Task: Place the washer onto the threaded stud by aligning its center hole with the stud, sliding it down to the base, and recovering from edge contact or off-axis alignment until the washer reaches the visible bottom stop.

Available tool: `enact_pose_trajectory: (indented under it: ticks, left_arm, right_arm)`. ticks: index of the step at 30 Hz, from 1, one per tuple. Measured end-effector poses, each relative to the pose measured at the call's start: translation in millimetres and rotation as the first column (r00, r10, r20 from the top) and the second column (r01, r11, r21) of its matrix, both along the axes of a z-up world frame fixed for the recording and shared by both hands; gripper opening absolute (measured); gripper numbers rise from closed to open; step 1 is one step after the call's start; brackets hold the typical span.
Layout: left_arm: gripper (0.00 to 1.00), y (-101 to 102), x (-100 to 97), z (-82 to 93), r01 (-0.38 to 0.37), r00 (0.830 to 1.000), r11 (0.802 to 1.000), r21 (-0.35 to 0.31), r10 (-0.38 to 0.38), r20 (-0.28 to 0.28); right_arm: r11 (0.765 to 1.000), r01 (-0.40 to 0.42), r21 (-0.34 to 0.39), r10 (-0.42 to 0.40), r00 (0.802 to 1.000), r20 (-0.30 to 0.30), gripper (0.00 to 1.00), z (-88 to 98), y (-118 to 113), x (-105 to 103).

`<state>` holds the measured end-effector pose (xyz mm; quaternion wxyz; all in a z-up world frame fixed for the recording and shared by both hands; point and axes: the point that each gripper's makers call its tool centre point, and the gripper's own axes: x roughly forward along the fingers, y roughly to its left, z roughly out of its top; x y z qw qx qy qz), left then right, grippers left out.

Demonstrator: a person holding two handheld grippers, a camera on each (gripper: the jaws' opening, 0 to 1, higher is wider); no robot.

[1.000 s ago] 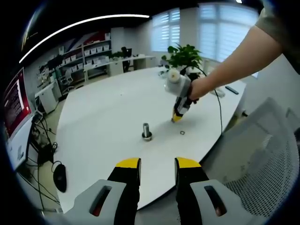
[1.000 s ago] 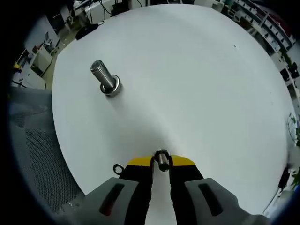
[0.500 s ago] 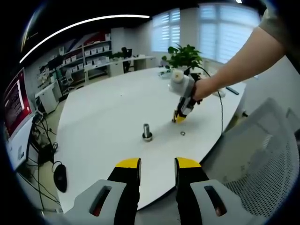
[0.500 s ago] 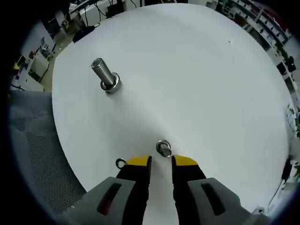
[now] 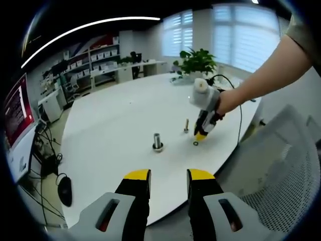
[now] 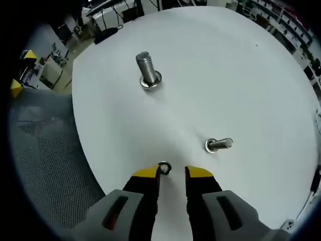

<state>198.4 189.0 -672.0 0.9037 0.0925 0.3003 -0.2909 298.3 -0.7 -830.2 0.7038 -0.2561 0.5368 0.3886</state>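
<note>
White surface (image 6: 241, 75) carries your washer (image 6: 164, 168), lying flat just ahead of your right gripper (image 6: 171, 173), whose fingers are released around nothing. Beside it a small bolt (image 6: 218, 145) stands; the big stud (image 6: 146, 70) stands farther off. Your left gripper (image 5: 169, 176) hangs back, fingers released.

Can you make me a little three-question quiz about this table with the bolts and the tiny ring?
1. True or false: the small metal ring washer already sits on the big threaded steel stud.
2. Which lies nearest the right tongs? A) the big stud B) the washer C) the small silver bolt
3. Fill in: the round white table carries ___ upright metal studs or bolts.

Key: 1 false, it lies flat on the table between the open tong tips. 2 B. 3 two.
</note>
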Motion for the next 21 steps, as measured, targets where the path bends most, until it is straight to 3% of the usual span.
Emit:
enact_pose_trajectory:
  ticks: [21]
  left_arm:
    - [0.27, 0, 0.3, 0.6, -0.001, 1.0, 1.0, 0.0, 0.001, 0.004]
  right_arm:
    - [0.995, -0.078, -0.056, 0.078, 0.997, 0.008, 0.22, -12.7, 3, -8]
